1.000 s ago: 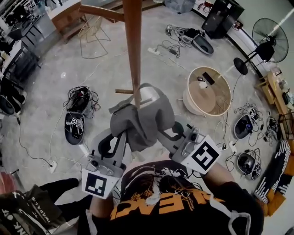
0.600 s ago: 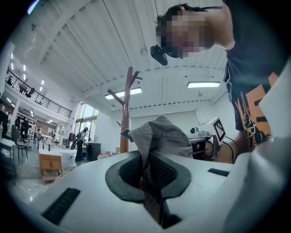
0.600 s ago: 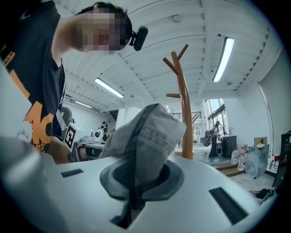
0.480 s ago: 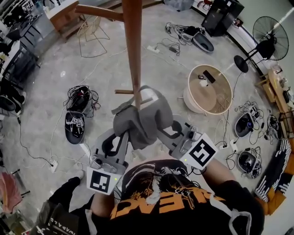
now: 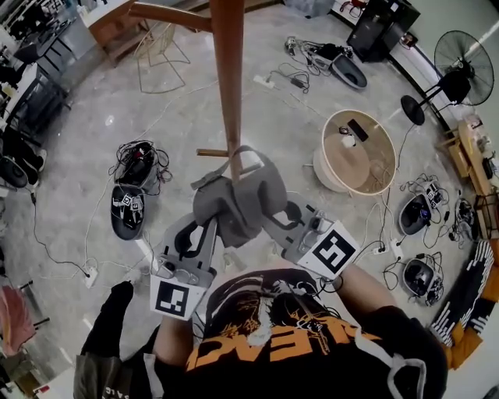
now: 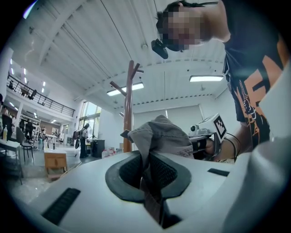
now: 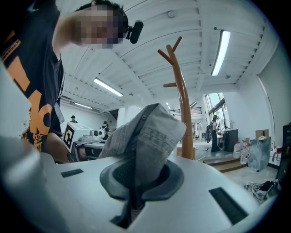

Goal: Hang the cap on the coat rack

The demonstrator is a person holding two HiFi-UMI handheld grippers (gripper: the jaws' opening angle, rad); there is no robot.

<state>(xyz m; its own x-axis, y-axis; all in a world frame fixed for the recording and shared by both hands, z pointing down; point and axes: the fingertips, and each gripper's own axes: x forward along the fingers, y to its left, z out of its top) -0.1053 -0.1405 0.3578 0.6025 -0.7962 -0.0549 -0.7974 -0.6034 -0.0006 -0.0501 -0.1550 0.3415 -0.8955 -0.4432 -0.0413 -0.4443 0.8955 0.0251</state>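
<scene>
A grey cap [image 5: 238, 199] hangs between my two grippers, close against the wooden coat rack's pole [image 5: 226, 78], just below a short peg [image 5: 210, 153]. My left gripper [image 5: 209, 227] is shut on the cap's left edge, my right gripper [image 5: 270, 223] on its right edge. In the left gripper view the cap's fabric [image 6: 161, 136] is pinched in the left gripper [image 6: 148, 179], with the rack [image 6: 128, 109] behind. The right gripper view shows the cap [image 7: 145, 132] clamped in the right gripper [image 7: 134, 182] beside the rack [image 7: 182, 109]. Whether the cap touches the peg I cannot tell.
A long upper branch [image 5: 168, 15] sticks out left from the pole. On the floor stand a round wooden table [image 5: 357, 152], a fan [image 5: 456, 66], a wire chair [image 5: 160, 51], and devices with cables [image 5: 129, 210]. A person's leg [image 5: 109, 319] is at lower left.
Both grippers and the cap have sunk a little beside the pole. The cap stays pinched at both edges. The leg at lower left has shifted.
</scene>
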